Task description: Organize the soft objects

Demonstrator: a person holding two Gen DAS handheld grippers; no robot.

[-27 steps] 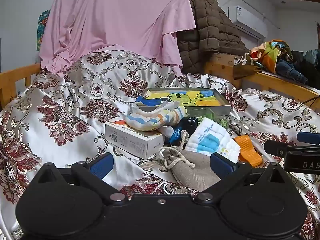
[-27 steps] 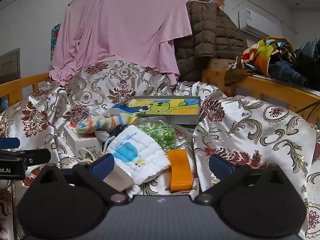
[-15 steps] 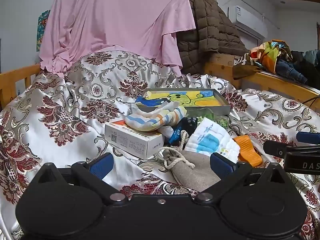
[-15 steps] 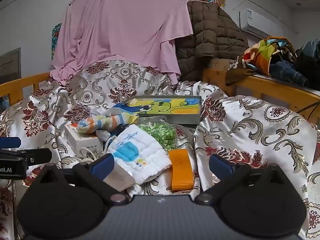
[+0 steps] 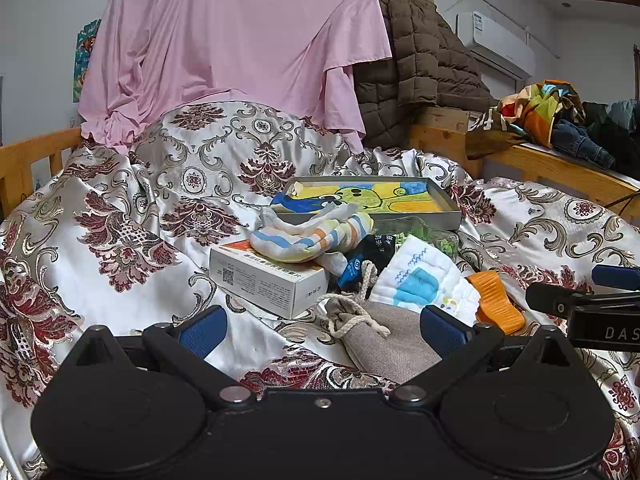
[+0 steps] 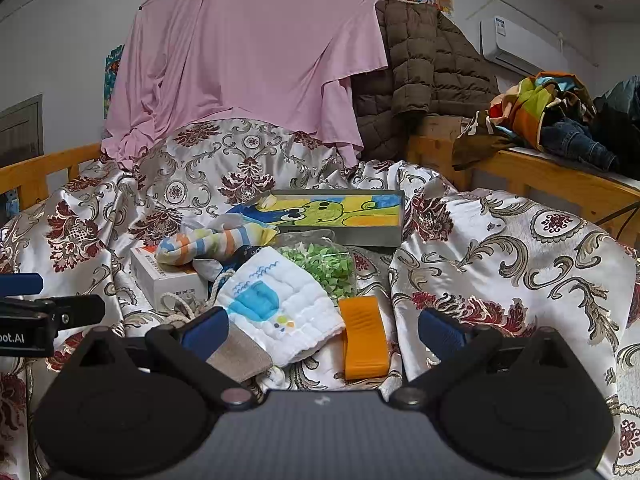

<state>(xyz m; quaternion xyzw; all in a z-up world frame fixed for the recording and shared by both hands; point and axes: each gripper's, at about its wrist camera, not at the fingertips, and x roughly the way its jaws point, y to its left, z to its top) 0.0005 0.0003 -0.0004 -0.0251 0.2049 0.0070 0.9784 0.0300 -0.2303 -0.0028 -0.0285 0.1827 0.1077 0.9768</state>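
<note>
Covering the bed, a satin floral bedspread (image 5: pixel 168 184) is seen rumpled between wooden rails (image 5: pixel 36 152). A pink sheet (image 5: pixel 240 40) and a brown quilted jacket (image 5: pixel 420 64) are hung behind it, and an air conditioner (image 6: pixel 516 46) is mounted on the wall. Clustered mid-bed are a striped sock (image 5: pixel 312 236) laid on a white box (image 5: pixel 268 280), a white cloth (image 6: pixel 276 304), a drawstring pouch (image 5: pixel 384 336), an orange piece (image 6: pixel 364 336), possibly plastic, and a picture tray (image 5: pixel 372 200). The left gripper (image 5: pixel 320 328) and right gripper (image 6: pixel 320 328) are held spread wide, nothing pinched.
</note>
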